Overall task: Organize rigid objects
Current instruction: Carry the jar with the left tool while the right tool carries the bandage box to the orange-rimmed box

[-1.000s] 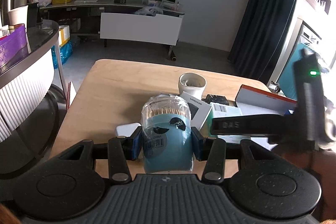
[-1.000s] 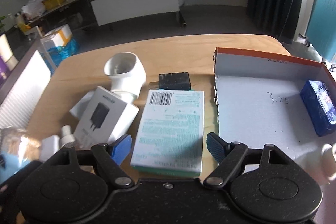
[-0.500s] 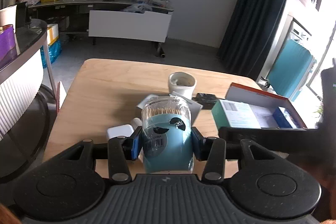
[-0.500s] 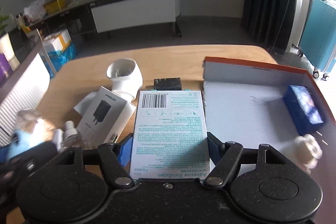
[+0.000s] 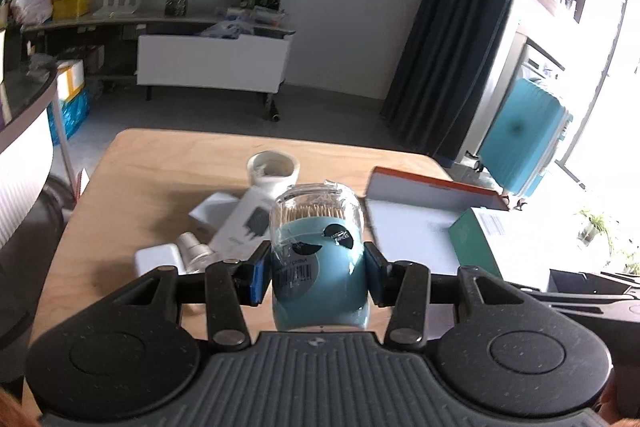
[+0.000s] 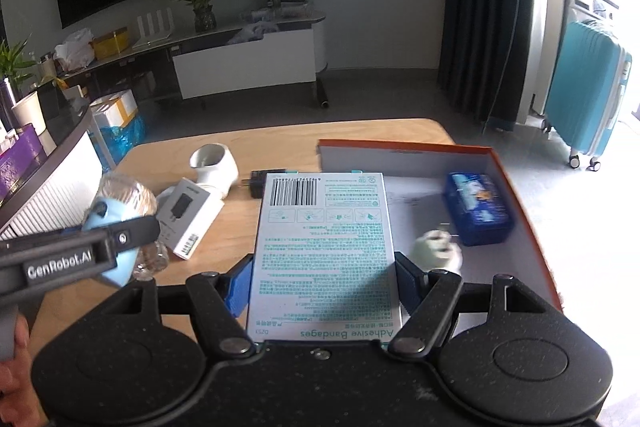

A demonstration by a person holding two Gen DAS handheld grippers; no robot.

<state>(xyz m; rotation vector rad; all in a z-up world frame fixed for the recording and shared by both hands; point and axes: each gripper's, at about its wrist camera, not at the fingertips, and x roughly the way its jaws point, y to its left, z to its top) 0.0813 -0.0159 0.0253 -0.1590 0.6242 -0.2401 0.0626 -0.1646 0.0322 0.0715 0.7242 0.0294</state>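
Left tool (image 5: 318,273) was clamped on the toothpick jar (image 5: 319,259): a round pale-blue plastic tub with a clear domed lid, wooden sticks packed upright inside, barcode sticker facing the camera. Jar was held up off the bench (image 5: 152,167), which is light wood with rounded corners.

Right tool (image 6: 323,281) had just closed in on the adhesive bandage box (image 6: 325,251), a flat rectangular carton with teal print and a barcode, blue pads against both long edges. Box sat above the left edge of the shallow orange-rimmed cardboard tray (image 6: 516,187).

In the tray: a glossy dark-blue rectangular pack (image 6: 478,208) by the right wall, and a blurred pale round item (image 6: 436,253) just beside the right pad.

On the bench: a white ceramic cup (image 6: 214,165) on its side, a white charger box (image 6: 191,216), a small black block (image 6: 258,183).
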